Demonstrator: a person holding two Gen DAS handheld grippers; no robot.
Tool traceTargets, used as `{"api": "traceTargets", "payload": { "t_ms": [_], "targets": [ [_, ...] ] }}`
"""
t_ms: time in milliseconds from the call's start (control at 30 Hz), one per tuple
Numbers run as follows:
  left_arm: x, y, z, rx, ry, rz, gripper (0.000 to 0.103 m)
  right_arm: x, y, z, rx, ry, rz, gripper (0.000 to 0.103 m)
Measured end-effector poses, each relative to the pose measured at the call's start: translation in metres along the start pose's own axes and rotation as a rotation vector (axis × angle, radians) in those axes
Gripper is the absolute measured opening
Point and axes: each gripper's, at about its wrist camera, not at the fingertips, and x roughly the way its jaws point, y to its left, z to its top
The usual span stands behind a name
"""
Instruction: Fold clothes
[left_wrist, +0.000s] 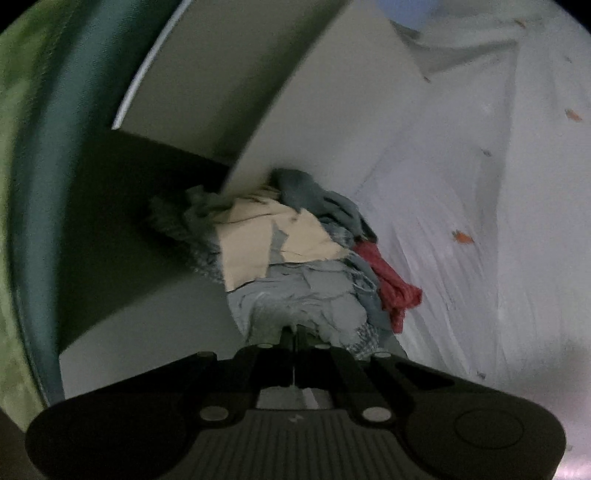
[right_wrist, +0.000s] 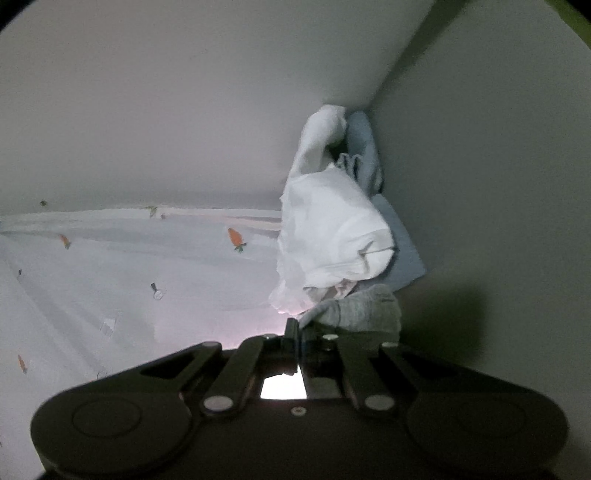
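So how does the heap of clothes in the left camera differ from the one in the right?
The left heap is mixed: beige, grey-blue and a red piece. The right heap is mostly white, with pale blue behind. The left one sprawls low; the right one stands taller against a wall. Both rest on the carrot-print sheet.

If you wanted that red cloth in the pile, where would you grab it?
Judging by its pose, the free end of the red cloth hanging off the pile onto the white sheet. Come from the open sheet side: that end lies bare, while the rest tucks under grey clothes.
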Motion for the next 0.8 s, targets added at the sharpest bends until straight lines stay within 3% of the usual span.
{"api": "traceTargets", "payload": {
  "t_ms": [200,433,633,800],
  "targets": [
    [0.008,-0.024,0.004,0.021,-0.015,-0.012,0.000,0.026,0.022,-0.005,-0.071,0.025,-0.013,0.002],
    [0.064,-0.071,0.006,0.022,0.008,0.026,0.000,0.088,0.050,-0.017,-0.139,0.019,-0.080,0.002],
    [0.149,-0.127,0.002,0.034,0.054,0.050,0.000,0.165,0.085,-0.035,-0.263,-0.020,-0.194,0.002],
    [0.244,-0.190,-0.021,0.106,0.116,0.037,0.000,0.248,0.113,-0.056,-0.422,-0.053,-0.252,0.002]
  ]
}}
